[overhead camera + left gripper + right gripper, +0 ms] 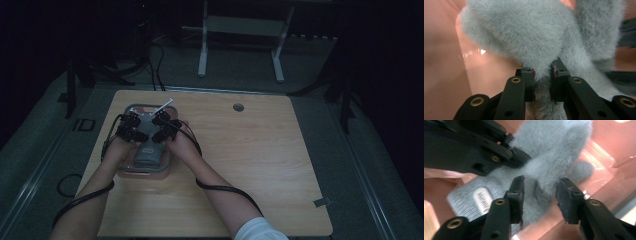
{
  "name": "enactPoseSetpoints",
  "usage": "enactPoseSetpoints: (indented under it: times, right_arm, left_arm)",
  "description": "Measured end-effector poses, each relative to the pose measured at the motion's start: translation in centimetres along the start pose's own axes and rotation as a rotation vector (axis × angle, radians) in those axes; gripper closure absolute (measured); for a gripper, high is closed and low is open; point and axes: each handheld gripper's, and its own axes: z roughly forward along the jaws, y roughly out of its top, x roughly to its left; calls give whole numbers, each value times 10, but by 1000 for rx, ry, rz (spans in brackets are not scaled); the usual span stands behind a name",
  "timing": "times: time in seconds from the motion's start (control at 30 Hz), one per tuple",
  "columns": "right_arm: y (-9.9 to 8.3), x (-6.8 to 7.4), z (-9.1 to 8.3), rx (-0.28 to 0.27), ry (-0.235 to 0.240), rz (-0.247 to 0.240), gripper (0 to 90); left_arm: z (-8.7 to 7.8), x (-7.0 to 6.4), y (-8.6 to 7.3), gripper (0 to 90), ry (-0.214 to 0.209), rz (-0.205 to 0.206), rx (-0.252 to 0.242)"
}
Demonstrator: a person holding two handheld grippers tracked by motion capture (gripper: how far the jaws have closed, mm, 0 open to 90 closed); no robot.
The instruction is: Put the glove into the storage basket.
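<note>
Pinching a fold of the grey fluffy glove (529,37), the left tongs (543,75) are clamped on it; the right tongs (539,192) stand apart around another part. The glove lies in a clear tray (167,167) on the desk (260,160), cuff toward the person, its length running away from them.

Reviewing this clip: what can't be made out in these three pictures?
- High view: the grey fuzzy glove in the clear tray is small and dim, and the hands cover its far end.
- Left gripper view: the left gripper is shut on the glove's fur, which hides what lies behind.
- Right gripper view: the label print is too blurred to read; the right gripper stands open around fur.
</note>
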Motion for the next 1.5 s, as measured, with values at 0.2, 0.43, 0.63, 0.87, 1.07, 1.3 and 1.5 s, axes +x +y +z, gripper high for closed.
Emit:
enactPoseSetpoints:
  times: [0.2, 0.43, 0.63, 0.87, 1.07, 1.3, 1.5]
  right_arm:
    - [1, -1, -16, -38, 36, -13, 459]
    - [-1, -4, -30, -64, 48, -18, 286]
    - [-10, -14, -43, -101, 85, -26, 201]
    - [-25, -23, -60, -123, 78, -46, 182]
    - [-38, -29, -76, -133, 71, -55, 182]
    - [-56, -31, -92, -151, 69, -90, 182]
    - [-72, -33, -99, -166, 74, -102, 182]
  left_arm:
    - [-5, -5, 1, 535, 61, 18, -58]
    - [-34, -2, 0, 284, 61, -18, -214]
    - [-56, -4, -9, 178, 2, -10, -308]
    - [-73, -16, -20, 165, -35, 26, -374]
    - [-80, -36, -31, 165, -101, 74, -391]
    - [-86, -60, -39, 166, -166, 142, -411]
    - [-90, -86, -46, 165, -219, 199, -421]
